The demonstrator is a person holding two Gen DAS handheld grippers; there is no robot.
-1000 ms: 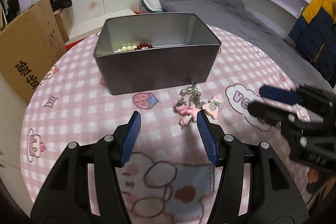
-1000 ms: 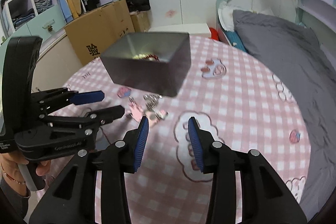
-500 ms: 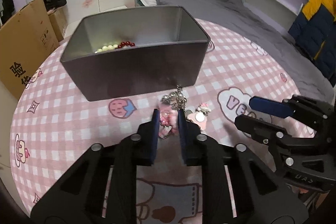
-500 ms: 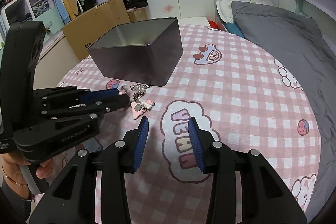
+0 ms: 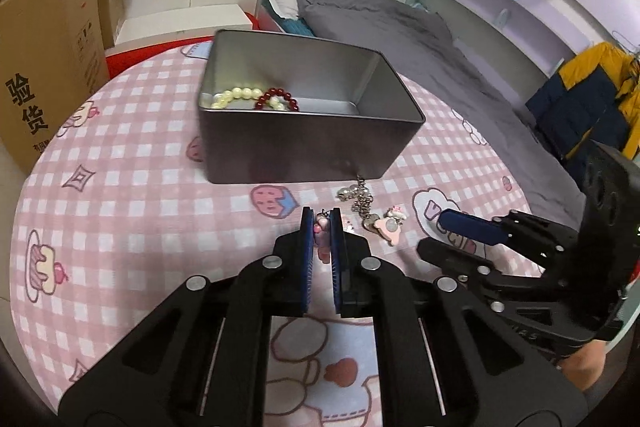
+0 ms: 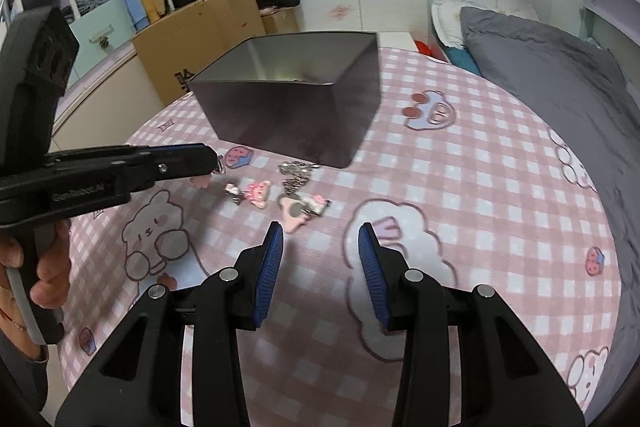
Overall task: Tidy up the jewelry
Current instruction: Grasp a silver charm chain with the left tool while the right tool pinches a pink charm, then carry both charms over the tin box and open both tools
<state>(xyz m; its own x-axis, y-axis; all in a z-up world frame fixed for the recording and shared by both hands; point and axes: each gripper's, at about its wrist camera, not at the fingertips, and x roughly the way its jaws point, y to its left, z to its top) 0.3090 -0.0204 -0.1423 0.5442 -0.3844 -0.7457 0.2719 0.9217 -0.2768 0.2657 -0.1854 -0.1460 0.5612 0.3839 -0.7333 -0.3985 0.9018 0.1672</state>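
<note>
My left gripper point(image 5: 322, 225) is shut on a small pink charm point(image 5: 322, 241), just in front of the grey metal tin point(image 5: 300, 147); in the right wrist view the same gripper point(image 6: 212, 159) comes in from the left with the pink charm point(image 6: 200, 181) under its tip. A cream bead bracelet point(image 5: 236, 95) and a red bead bracelet point(image 5: 276, 97) lie inside the tin. A silver chain point(image 6: 296, 174) and other pink charms point(image 6: 297, 211) lie on the cloth by the tin point(image 6: 296, 119). Just short of them, my right gripper point(image 6: 320, 239) stands open and holds nothing.
The round table carries a pink checked cloth point(image 5: 120, 187) with cartoon prints. A cardboard box point(image 5: 44, 67) stands beyond the left edge, a grey bed point(image 6: 540, 75) to the right. A person's hand point(image 6: 48, 267) holds the left gripper's handle.
The left gripper moved forward onto the charms and closed from wide open onto a pink charm, then shifted with it. The right gripper stayed open, almost in place.
</note>
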